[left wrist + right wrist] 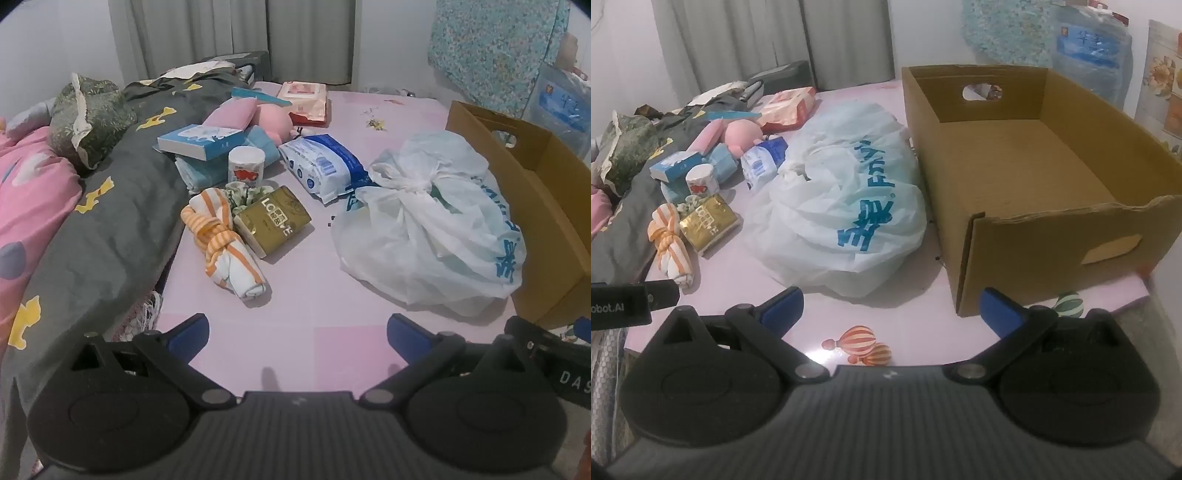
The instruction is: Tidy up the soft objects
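Note:
On the pink bed sheet (295, 295) lie a knotted white plastic bag (432, 229), an orange-striped rolled towel (225, 243), a gold tissue pack (273, 221), a blue-white wipes pack (325, 166), a small white roll (246, 164), a blue tissue box (201, 142) and a pink plush (273, 120). An empty cardboard box (1034, 177) stands right of the bag (842, 199). My left gripper (297, 338) is open and empty, hovering near the bed's front edge. My right gripper (892, 312) is open and empty, between bag and box.
A grey quilt with yellow shapes (110, 221) and a pink blanket (33, 199) pile up at the left. A red-white packet (306, 99) lies at the back. Curtains (236, 37) hang behind. A water jug (1093, 55) stands behind the box.

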Available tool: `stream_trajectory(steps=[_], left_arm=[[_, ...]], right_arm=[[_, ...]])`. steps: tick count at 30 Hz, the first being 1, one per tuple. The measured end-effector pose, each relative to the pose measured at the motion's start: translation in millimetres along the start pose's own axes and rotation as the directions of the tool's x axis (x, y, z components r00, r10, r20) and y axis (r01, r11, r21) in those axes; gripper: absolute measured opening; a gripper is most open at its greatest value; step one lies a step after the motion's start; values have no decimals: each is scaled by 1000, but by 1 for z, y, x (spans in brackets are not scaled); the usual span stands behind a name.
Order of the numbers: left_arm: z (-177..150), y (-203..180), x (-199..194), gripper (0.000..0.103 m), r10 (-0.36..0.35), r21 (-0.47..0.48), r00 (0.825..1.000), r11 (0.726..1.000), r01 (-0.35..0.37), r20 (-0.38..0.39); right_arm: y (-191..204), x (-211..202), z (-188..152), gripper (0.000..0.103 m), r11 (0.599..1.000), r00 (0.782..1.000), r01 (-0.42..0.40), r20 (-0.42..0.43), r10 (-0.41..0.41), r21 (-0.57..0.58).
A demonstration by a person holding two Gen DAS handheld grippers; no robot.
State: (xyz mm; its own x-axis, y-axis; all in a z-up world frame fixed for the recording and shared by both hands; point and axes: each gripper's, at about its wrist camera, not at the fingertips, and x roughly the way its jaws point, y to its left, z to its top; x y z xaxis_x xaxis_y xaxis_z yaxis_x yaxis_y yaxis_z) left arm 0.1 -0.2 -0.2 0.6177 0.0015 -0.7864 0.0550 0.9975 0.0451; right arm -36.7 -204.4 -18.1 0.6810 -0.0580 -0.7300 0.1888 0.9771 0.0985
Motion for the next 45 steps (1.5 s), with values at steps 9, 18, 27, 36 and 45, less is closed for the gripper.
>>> stream_trajectory(steps=[9,18,27,36,45], left_arm=[[0,0,3,103,-10,-4,1000,1000,10,-9],[0,1,4,103,-14,-5,1000,1000,14,-9],[0,1,4,103,-14,-6,1000,1000,14,-12],[-1,0,4,103,-14,-8,1000,1000,14,-12],[-1,1,4,103,-16,-8,1000,1000,16,-12]], right_arm=[[2,3,-3,102,1000,1000,-4,-9,4,9],[2,4,-1,102,1000,1000,-5,-31,5,3],[2,6,0,102,1000,999,-4,-39,4,6],[2,6,0,102,1000,999,-5,-40,5,8],[1,6,1,102,1000,999,-5,-41,6,11]])
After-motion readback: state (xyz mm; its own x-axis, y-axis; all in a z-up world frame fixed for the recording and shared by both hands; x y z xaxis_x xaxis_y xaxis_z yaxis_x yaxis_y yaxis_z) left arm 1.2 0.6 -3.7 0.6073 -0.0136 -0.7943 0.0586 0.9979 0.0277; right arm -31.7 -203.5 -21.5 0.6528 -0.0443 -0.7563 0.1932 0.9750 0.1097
